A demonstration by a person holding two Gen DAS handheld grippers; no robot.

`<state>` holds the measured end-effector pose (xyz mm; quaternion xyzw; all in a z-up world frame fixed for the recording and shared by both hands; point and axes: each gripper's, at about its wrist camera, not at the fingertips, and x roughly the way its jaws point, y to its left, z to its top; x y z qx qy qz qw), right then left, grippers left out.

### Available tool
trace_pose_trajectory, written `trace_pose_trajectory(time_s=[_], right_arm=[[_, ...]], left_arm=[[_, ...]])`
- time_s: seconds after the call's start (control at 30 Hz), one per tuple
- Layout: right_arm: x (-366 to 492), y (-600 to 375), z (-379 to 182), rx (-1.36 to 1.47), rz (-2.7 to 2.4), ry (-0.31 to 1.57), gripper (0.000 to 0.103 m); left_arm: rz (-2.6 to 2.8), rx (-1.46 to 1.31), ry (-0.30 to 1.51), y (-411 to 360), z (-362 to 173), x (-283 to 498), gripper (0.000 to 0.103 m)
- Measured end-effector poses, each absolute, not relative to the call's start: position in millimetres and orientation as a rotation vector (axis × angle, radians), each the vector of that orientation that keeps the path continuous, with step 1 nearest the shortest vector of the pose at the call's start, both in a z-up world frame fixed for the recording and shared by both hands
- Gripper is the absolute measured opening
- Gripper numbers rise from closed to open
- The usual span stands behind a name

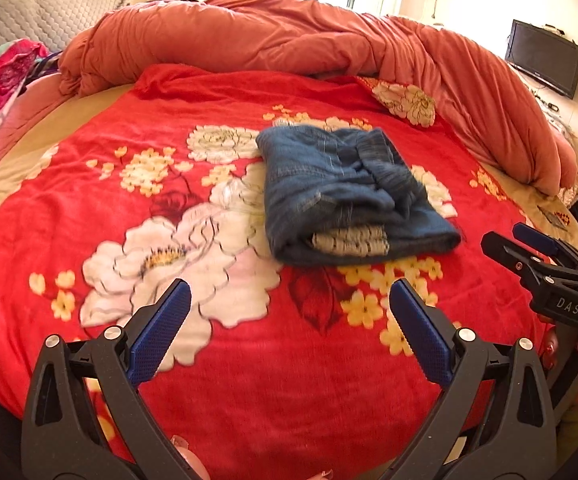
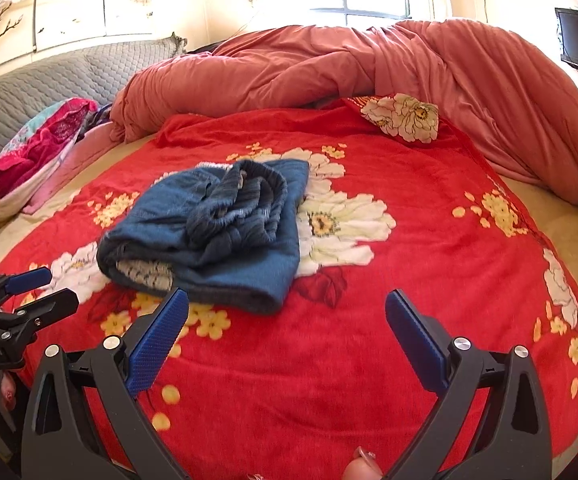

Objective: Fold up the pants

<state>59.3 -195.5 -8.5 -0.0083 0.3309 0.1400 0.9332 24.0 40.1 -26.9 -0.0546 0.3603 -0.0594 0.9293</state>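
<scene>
Red floral blanket (image 1: 249, 380) covers the bed; pants (image 1: 345, 196) lie folded mid-frame, seemingly finished. Left gripper (image 1: 289, 320) and right gripper (image 2: 287, 322) hover wide, empty.

Folded pants (image 1: 345, 196) lie on the blanket (image 1: 217, 360) mid-bed, apart from both claws. Left claw (image 1: 289, 320) sits near, left of the right claw (image 2: 287, 328); both gape over bare blanket. Bunched duvet (image 1: 289, 36) runs along the far edge and down the right. Clothes pile (image 2: 37, 152) far left. Monitor (image 1: 543, 58) far right, on the wall.
</scene>
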Motion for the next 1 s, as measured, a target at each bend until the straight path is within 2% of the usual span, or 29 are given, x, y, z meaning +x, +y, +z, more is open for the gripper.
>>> trace_pose_trajectory(time_s=[1.0], right_arm=[[48.4,-195.8,-28.0,-0.020,0.305,0.691,0.098]], left_arm=[[-0.080,-0.092,0.772,26.7,-38.4,17.3,0.093]])
